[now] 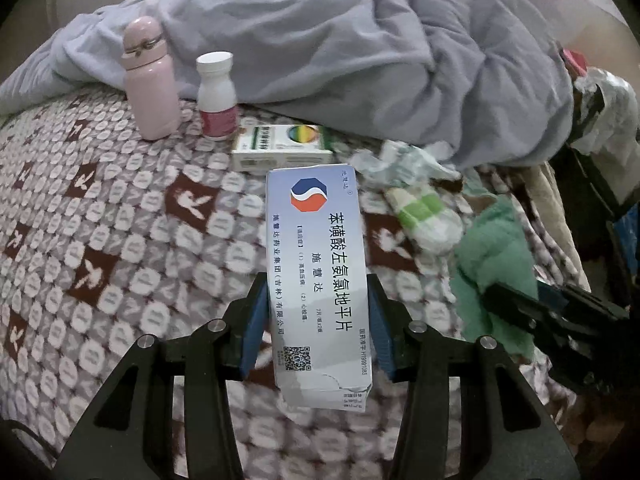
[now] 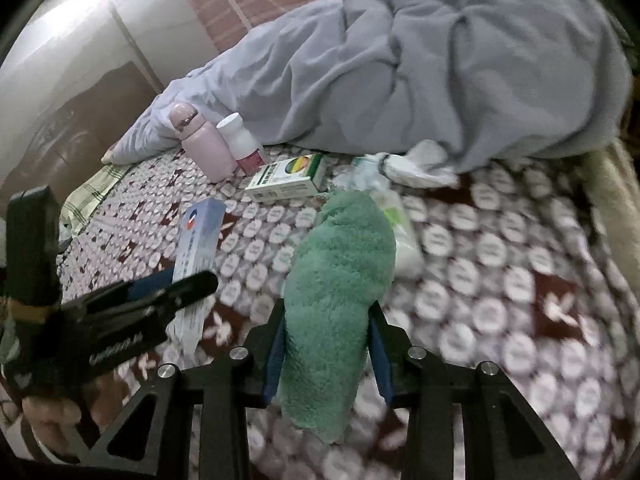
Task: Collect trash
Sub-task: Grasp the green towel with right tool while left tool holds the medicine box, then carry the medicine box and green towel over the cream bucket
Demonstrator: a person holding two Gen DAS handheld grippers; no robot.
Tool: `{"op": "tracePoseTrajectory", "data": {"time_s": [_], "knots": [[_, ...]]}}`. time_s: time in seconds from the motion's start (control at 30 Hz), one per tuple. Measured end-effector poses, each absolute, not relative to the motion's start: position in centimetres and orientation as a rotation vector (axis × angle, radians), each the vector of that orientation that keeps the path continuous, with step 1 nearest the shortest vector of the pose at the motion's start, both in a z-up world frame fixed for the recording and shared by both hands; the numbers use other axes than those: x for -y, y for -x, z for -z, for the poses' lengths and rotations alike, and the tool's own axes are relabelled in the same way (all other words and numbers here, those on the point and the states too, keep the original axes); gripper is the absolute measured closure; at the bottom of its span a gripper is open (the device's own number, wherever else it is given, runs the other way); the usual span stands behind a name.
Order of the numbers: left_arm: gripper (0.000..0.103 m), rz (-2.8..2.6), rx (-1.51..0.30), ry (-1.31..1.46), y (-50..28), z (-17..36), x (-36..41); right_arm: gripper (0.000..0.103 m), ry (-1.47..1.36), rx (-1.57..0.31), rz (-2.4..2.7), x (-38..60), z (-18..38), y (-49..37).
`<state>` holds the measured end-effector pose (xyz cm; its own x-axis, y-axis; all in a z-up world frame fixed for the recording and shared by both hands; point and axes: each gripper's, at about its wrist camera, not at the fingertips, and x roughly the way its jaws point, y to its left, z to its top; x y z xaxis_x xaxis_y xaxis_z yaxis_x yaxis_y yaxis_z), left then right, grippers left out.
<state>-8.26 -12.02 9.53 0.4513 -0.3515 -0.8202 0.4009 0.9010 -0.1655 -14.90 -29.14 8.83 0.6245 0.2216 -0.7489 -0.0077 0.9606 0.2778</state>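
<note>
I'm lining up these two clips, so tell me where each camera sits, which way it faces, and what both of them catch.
Left wrist: sits on the left gripper, looking down across the patterned bedspread; it is shut on a blue medicine box; the right gripper enters at right.
Right wrist: sits on the right gripper, looking down at the bed; it is shut on a green fuzzy cloth; the left gripper and a hand show at left.
Shared: pink bottle, white pill bottle, green-and-white box, grey blanket.
</note>
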Motion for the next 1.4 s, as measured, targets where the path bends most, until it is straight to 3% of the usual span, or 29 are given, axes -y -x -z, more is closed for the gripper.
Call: {"op": "tracePoseTrajectory", "data": {"time_s": [1.4], "knots": [[0.059, 0.756, -0.928, -0.267, 22.6, -12.1, 30.7, 0.067, -0.388, -0.756, 0.173, 44.0, -11.9, 32.9]]}}
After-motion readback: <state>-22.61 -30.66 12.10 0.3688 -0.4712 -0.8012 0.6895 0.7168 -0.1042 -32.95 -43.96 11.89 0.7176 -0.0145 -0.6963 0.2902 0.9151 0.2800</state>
